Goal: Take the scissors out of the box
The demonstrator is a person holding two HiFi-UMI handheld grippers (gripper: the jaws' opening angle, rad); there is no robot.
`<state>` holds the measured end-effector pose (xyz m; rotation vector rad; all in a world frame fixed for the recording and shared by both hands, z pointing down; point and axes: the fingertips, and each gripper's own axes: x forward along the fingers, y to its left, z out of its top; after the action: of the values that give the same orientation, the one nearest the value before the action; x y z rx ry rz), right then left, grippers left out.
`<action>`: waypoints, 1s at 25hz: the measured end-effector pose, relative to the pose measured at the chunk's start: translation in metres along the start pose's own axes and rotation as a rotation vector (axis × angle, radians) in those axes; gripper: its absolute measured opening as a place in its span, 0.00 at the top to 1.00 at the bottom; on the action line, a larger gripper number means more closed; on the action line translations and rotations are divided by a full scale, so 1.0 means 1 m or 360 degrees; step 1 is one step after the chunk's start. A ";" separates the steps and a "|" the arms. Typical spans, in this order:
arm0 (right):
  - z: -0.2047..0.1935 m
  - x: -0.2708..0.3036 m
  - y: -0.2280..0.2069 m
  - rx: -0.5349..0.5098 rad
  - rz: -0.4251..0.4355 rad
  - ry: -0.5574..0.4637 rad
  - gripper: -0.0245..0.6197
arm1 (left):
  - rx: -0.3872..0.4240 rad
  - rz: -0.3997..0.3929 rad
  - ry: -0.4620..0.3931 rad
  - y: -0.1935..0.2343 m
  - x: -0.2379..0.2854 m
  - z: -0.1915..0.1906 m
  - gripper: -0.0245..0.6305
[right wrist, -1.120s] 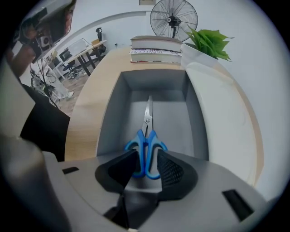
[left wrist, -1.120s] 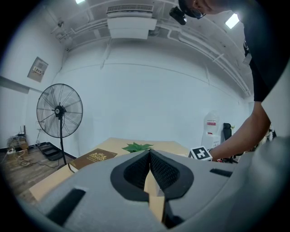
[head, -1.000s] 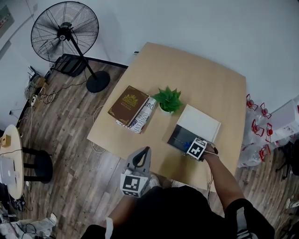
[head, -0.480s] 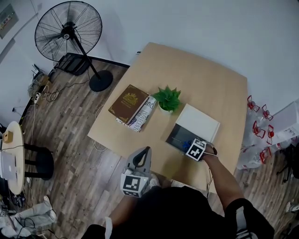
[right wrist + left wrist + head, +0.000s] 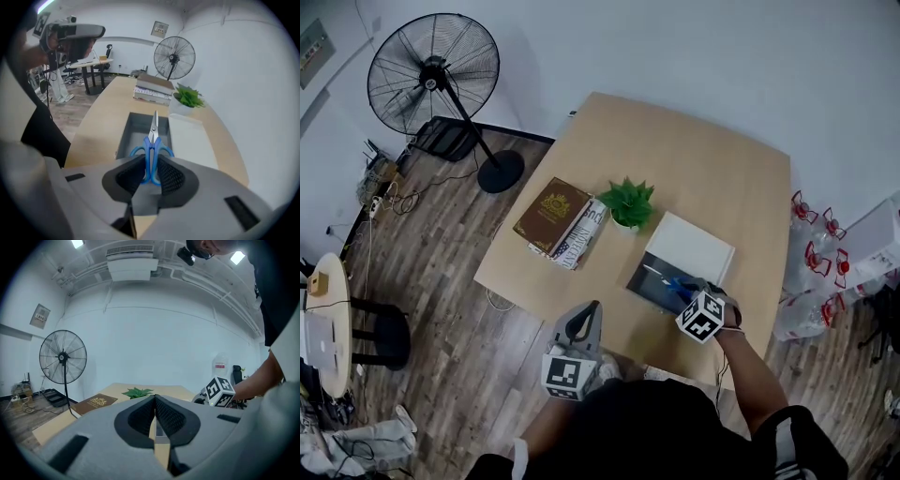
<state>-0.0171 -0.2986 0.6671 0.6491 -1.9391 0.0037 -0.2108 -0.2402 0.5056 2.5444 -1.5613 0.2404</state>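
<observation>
Blue-handled scissors [image 5: 152,140] hang above the open dark box [image 5: 136,129], blades pointing away from me. My right gripper [image 5: 151,171] is shut on their handles. In the head view the scissors [image 5: 675,284] show just over the box [image 5: 645,274], with the right gripper [image 5: 689,295] at the box's near right corner. The box's white lid [image 5: 691,247] lies beside it. My left gripper [image 5: 592,307] stays off the table's near edge; in its own view the left gripper [image 5: 154,399] is shut, with nothing between its pads.
A small potted plant [image 5: 630,203] and a stack of books [image 5: 562,219] sit on the wooden table [image 5: 712,169] left of the box. A standing fan [image 5: 431,80] is on the floor at far left. Red-marked bags [image 5: 814,258] lie right of the table.
My right gripper closed on the scissors in the box and rose with them, tilting back toward me. The left gripper stayed where it was.
</observation>
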 end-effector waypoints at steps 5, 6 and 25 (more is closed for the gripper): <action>0.028 -0.048 -0.017 0.0098 -0.0241 -0.0277 0.85 | 0.0020 -0.0015 -0.0005 -0.004 0.005 0.005 0.97; 0.034 -0.058 -0.020 0.0124 -0.0288 -0.0333 0.85 | 0.0022 -0.0019 -0.0004 -0.005 0.007 0.005 0.97; 0.077 -0.212 -0.070 0.0686 -0.0898 -0.1242 0.84 | 0.0052 -0.0154 -0.0075 -0.034 0.031 0.029 0.97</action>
<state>0.0146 -0.2880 0.4334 1.6605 -2.4334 -0.2176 -0.1648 -0.2584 0.4823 2.6604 -1.4563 0.1974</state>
